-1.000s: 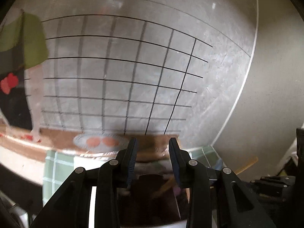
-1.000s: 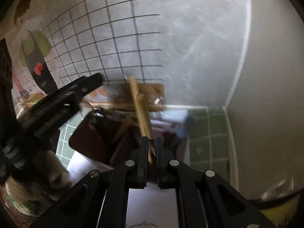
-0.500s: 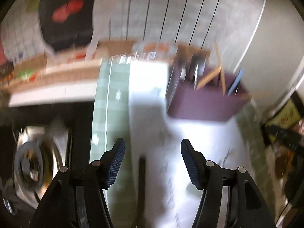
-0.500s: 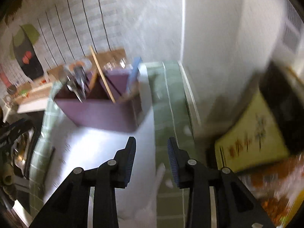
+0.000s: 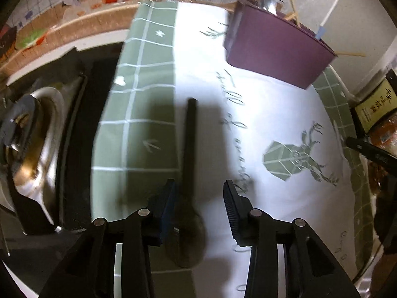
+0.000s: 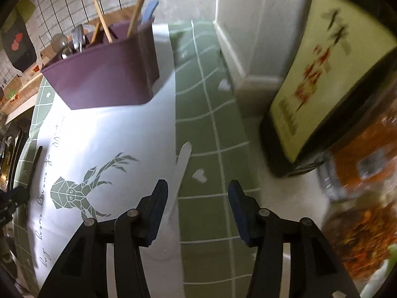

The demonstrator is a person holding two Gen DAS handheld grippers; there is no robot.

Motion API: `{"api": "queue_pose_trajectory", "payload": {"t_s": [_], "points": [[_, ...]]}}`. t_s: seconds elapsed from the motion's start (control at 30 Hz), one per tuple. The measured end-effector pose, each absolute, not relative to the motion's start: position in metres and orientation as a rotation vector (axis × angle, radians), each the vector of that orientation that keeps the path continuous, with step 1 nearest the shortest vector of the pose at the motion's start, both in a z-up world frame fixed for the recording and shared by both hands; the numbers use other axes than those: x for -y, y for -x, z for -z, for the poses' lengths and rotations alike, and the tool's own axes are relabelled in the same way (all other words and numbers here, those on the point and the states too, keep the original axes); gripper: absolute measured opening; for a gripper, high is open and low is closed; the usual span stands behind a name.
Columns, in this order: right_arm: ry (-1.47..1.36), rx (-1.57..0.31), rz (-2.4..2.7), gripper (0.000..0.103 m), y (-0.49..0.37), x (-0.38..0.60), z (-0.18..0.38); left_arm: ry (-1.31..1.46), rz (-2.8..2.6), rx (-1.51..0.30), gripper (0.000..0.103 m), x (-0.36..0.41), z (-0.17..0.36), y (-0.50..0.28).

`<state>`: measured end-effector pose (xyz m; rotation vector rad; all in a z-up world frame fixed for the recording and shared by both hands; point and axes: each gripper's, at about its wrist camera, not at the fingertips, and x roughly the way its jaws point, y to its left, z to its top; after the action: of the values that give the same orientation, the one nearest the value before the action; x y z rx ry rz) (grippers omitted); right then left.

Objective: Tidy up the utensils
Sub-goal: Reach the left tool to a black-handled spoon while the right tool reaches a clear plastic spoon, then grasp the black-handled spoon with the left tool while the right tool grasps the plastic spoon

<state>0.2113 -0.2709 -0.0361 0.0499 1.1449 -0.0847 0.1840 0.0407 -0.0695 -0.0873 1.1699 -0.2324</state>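
One matte black spoon, bowl nearest.

Counter w/ green-and-white grid cloth, deer print in middle. On it: purple plastic utensil caddy at far end; black long-handled spoon nearer than caddy, on its left; white plastic spoon nearer than caddy, on its right.
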Motion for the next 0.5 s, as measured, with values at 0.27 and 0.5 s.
{"api": "queue_pose_trajectory", "payload": {"t_s": [0.27, 0.5], "points": [[-0.012, -1.171, 0.078, 0.016, -0.218, 0.236, 0.055, 0.103, 0.311, -1.188, 0.022, -0.014, 0.071, -0.182], [0.034, -1.207, -0.065, 0.008, -0.194, 0.197, 0.057, 0.08, 0.351, -1.191, 0.022, 0.009, 0.069, -0.181]]}}
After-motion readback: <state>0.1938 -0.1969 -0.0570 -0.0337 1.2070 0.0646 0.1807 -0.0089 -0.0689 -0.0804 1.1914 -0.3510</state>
